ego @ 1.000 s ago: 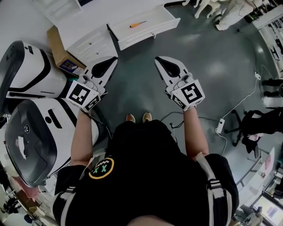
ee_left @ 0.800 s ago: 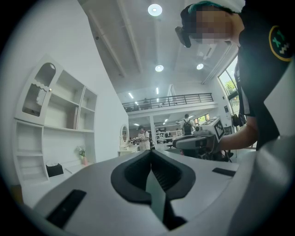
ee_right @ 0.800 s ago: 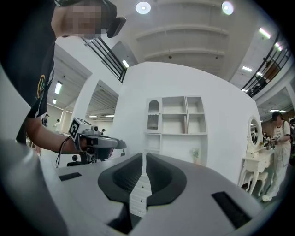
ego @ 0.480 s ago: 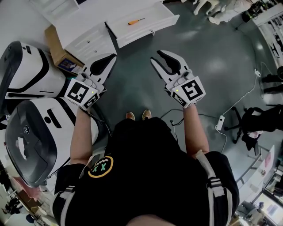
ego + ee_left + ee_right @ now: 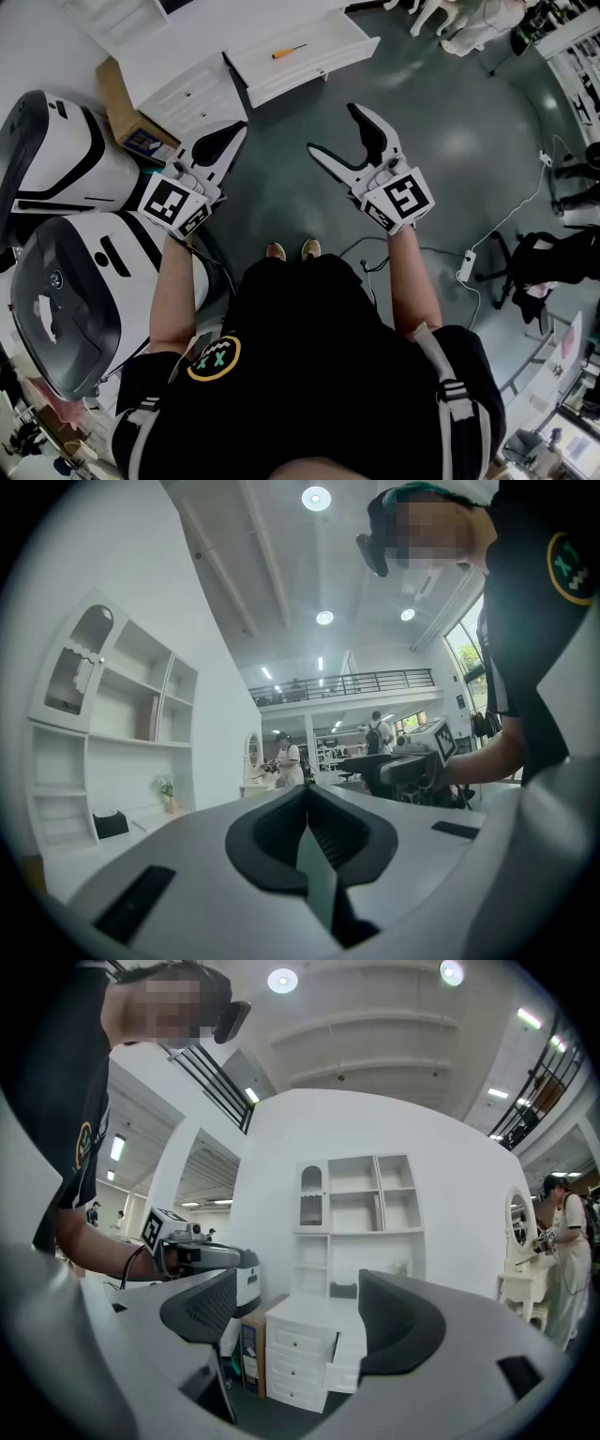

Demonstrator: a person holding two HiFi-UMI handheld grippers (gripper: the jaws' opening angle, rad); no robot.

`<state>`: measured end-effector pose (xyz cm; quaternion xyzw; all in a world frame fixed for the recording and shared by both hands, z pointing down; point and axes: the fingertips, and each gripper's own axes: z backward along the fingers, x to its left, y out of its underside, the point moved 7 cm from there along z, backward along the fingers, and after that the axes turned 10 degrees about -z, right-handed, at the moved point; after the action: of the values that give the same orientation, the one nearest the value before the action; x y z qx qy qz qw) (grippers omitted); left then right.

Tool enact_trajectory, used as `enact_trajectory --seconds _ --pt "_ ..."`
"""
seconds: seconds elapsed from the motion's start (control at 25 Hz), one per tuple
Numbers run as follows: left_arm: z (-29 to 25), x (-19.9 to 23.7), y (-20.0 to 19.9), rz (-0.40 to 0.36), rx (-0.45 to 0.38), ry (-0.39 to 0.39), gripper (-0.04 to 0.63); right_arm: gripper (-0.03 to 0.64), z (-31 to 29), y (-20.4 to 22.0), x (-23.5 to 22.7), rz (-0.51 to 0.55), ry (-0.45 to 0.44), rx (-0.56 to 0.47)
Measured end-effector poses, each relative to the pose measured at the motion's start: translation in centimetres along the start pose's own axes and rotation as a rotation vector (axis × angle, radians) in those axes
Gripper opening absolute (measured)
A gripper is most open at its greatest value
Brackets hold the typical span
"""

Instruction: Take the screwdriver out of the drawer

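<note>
Jaws on right gripper (image 5: 333, 129) have just been opening, empty, presumably for the screwdriver (image 5: 290, 52) in the drawer (image 5: 314, 73); left gripper (image 5: 236, 129) closed.

- The grey floor (image 5: 281, 187) between the person's feet and the open drawer (image 5: 323, 67) is bare, which leaves a straight way up to the drawer front.
- The drawer stands pulled out of the white drawer unit (image 5: 192, 94), uncovered from above. The screwdriver (image 5: 289, 52) lies alone on its bottom, with room at either side.
- Left of that way the drawer unit's front juts forward, with a cardboard box (image 5: 117, 89) just beside it.
- Two large white machine shells (image 5: 66, 150) crowd the person's left side.
- To the right the floor is open, with cables (image 5: 511, 216), a power strip (image 5: 466, 269) and a black chair (image 5: 539, 267) well apart.
- A white shelf unit (image 5: 361, 1199) rises behind the drawer unit and closes off that side.
</note>
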<state>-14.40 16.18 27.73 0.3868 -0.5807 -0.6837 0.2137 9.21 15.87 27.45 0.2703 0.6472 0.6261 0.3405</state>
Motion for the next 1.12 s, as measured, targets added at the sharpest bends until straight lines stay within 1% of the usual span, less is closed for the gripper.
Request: enact_trajectory --seconds 0.16,0.4,0.72,0.84,1.12 --pt "-0.1 -0.1 0.0 0.000 0.004 0.005 0.020 0.468 0.1 0.1 -0.2 -0.012 -0.002 0.000" --pt "-0.4 -0.1 0.0 0.000 0.005 0.001 0.020 0.581 0.1 0.4 -0.6 -0.029 0.012 -0.001" --pt "-0.6 -0.4 -0.1 -0.007 0.010 0.004 0.019 0.583 0.8 0.8 -1.4 -0.040 0.037 -0.004" --pt "-0.8 -0.5 0.0 -0.014 0.012 0.014 0.020 0.583 0.8 0.7 -1.6 -0.038 0.034 -0.004" --pt "-1.6 -0.9 -0.4 -0.008 0.014 -0.002 0.020 0.583 1.3 0.8 -2.3 -0.032 0.021 0.007"
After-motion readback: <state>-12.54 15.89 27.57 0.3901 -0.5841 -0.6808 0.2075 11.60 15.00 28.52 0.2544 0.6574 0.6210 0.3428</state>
